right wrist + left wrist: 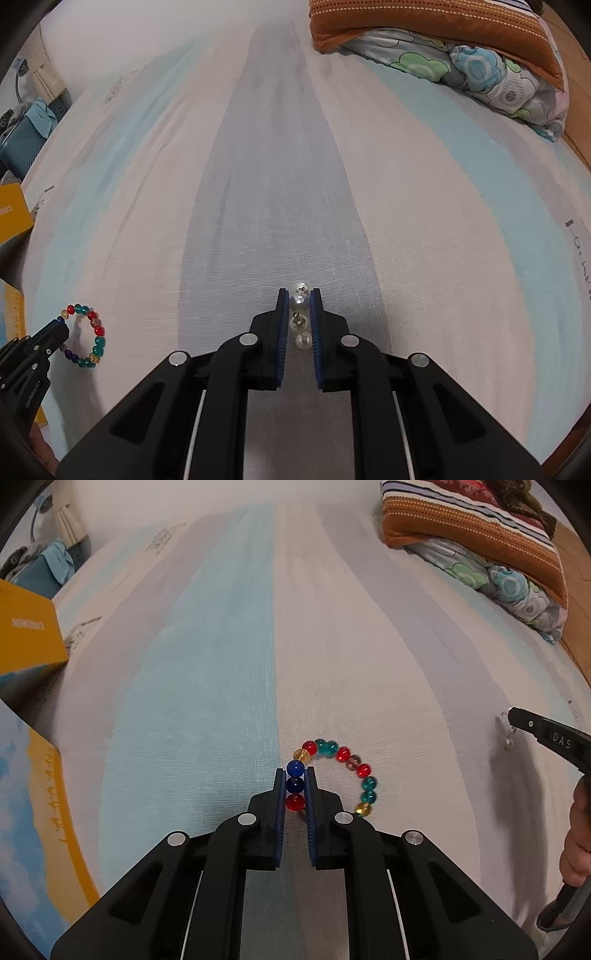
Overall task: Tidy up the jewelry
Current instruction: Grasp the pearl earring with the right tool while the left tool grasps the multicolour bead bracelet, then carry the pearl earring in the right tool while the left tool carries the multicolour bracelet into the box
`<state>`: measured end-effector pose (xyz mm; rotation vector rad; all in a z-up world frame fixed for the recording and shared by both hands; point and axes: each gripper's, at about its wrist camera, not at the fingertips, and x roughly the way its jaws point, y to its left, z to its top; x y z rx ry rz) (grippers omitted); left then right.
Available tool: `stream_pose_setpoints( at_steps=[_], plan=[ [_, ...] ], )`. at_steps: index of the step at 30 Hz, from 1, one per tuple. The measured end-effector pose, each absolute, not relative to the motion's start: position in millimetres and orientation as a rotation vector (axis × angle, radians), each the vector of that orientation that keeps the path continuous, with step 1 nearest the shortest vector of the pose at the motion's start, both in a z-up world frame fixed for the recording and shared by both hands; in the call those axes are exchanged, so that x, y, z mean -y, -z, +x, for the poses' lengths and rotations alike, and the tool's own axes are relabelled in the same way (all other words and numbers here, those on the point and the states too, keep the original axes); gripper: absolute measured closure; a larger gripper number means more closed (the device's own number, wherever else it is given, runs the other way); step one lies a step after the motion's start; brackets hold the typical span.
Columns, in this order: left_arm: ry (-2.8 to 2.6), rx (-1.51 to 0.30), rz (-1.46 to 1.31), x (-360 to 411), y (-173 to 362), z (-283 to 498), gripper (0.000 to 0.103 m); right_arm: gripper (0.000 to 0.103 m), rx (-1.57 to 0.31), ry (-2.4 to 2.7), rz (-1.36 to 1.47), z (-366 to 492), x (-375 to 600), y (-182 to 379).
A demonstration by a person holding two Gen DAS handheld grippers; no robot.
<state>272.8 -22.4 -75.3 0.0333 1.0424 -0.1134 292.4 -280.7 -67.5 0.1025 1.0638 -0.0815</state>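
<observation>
Two grippers low over striped bedsheet. My left gripper pinched narrow on beaded bracelet, three beads between pads, rest of loop lying on sheet to right. My right gripper closed on pearl earring, pearl clamped near tips. Yellow box at left, folded pillows far right.

Bead bracelet of red, teal, amber and blue beads, lying flat on the bed, blue and red beads pinched between the left fingers. Pearl earring, dangling pearls in a line, clamped between the right fingers.
</observation>
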Motion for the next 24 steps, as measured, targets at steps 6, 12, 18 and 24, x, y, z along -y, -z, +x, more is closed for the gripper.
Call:
stream_pose_setpoints(
  at_steps=[6,12,18,24],
  plan=[
    [0.133,-0.990,0.008,15.5,39.6,258.6,0.094,0.092,-1.016,0.067,0.103,278.7,272.0,46.7],
    [0.108,-0.951,0.013,2.5,13.4,239.2,0.094,0.092,-0.972,0.032,0.097,259.9,252.3,18.3],
    [0.102,-0.924,0.006,-14.1,-5.5,219.8,0.094,0.092,-0.950,-0.006,0.083,247.4,223.9,-2.7],
    [0.077,-0.875,-0.001,-35.1,-35.7,196.5,0.094,0.092,-0.934,-0.044,0.050,231.5,186.6,-21.7]
  ],
)
